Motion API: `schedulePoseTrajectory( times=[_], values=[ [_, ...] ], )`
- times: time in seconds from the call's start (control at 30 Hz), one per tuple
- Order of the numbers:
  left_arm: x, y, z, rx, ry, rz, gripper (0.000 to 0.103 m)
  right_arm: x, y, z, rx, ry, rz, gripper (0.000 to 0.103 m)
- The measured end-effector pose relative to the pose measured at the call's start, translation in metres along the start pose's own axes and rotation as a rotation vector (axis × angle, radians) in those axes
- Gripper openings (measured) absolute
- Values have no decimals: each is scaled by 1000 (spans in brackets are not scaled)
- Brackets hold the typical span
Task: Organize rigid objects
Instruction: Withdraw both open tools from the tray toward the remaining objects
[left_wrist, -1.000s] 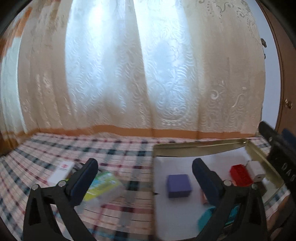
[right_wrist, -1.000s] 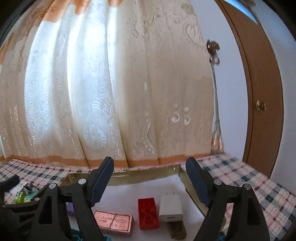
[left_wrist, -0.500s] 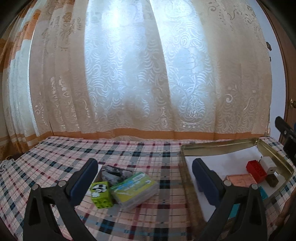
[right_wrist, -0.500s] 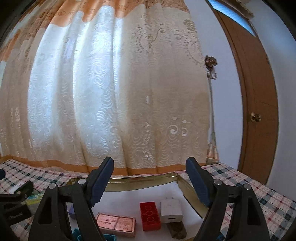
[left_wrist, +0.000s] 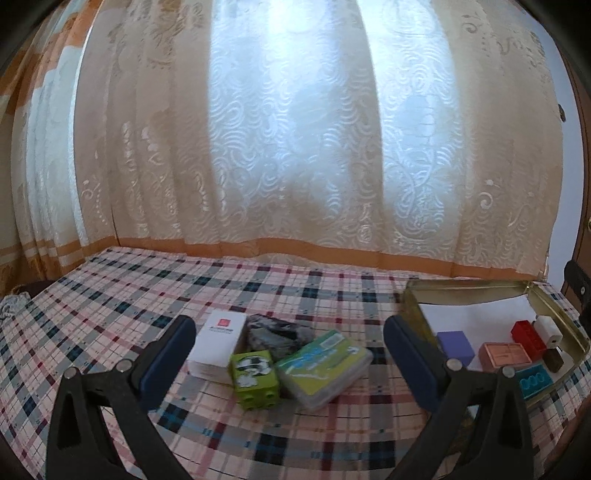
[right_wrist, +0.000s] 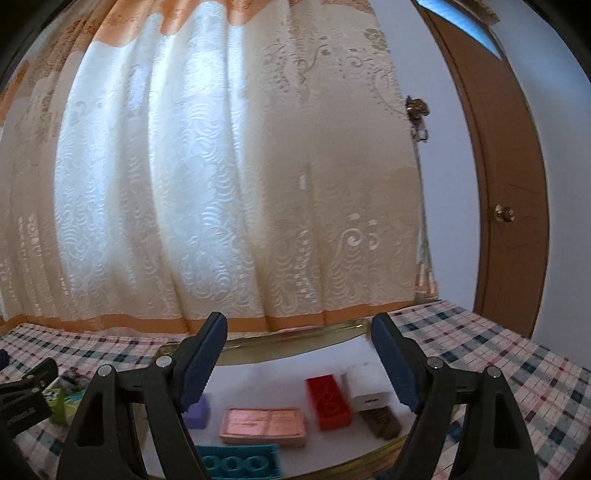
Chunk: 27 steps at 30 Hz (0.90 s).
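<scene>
On the plaid tablecloth lies a small cluster: a white box (left_wrist: 218, 344), a green block (left_wrist: 254, 377), a dark crumpled item (left_wrist: 275, 335) and a green-yellow clear case (left_wrist: 325, 363). My left gripper (left_wrist: 288, 360) hangs open above and around this cluster, empty. To the right stands a gold tin tray (left_wrist: 465, 286) (right_wrist: 295, 334) lined white, holding a purple cube (left_wrist: 455, 345), a pink box (right_wrist: 263, 425), a red brick (right_wrist: 328, 402), a white charger (right_wrist: 367, 386), a brown piece (right_wrist: 382, 422) and a teal brick (right_wrist: 238, 461). My right gripper (right_wrist: 299, 363) is open and empty over the tray.
A patterned cream curtain (left_wrist: 295, 147) hangs right behind the table. A brown door (right_wrist: 513, 206) with a knob stands at the right. Bare tablecloth (right_wrist: 517, 362) spreads right of the tray and left of the cluster (left_wrist: 92, 314).
The left gripper has swung left from the tray to the cluster of loose items. The right gripper shifted slightly, the tray contents sliding a little in its view.
</scene>
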<state>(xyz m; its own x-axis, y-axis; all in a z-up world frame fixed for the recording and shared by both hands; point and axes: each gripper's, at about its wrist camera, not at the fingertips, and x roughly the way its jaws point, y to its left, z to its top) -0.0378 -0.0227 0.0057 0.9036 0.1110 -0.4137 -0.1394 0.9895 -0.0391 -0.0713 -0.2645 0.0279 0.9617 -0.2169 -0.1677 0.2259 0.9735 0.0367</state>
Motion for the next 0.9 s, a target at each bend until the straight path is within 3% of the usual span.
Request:
schedulePoseTrajectory(
  times=[0.17,0.43,0.77,0.9],
  values=[
    [4,22,0,-18,21,6,103,-4,23,-4,-14,17,33,82],
    [16,76,3,-76,56,77,103,-7,59,-10,-33,72,104,82],
    [29,139,0,-207,120,150,103,-10,116,-18,-103,133,233,82],
    [33,150,-1,-214,150,167,103,-3,142,-23,-143,217,328,82]
  ],
)
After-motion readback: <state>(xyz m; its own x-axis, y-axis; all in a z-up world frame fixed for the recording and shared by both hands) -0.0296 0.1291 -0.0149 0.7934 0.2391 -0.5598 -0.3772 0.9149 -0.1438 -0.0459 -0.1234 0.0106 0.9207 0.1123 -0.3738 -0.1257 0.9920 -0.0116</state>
